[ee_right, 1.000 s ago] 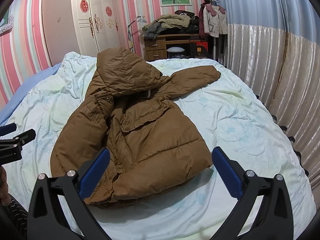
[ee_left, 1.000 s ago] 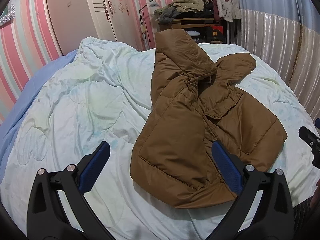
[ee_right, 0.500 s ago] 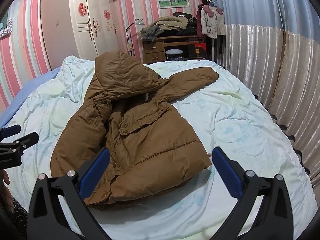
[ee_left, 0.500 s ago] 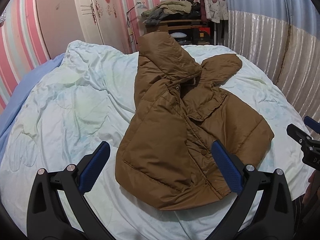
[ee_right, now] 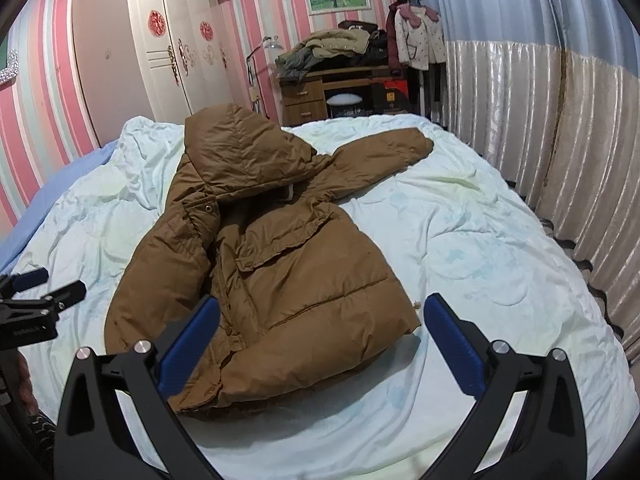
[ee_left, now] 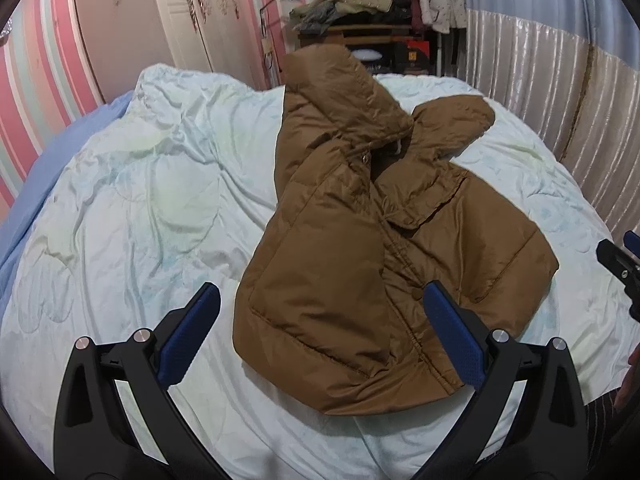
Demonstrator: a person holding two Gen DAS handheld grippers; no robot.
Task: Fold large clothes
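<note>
A brown hooded puffer jacket lies front-up on the pale quilt, hood toward the far wall. One sleeve stretches out to the right; the other side is folded over the body. My left gripper hovers open above the hem's near left corner, holding nothing. My right gripper hangs open over the hem's near right part, also empty. Each gripper shows at the edge of the other's view.
The quilt covers a round bed with a blue sheet at the left. A padded wall panel curves along the right. A white wardrobe and a desk piled with clothes stand at the back.
Both views have shifted slightly: the left camera has swung so the jacket sits a bit more to the right, and the right camera has risen a little. The jacket has not moved.
</note>
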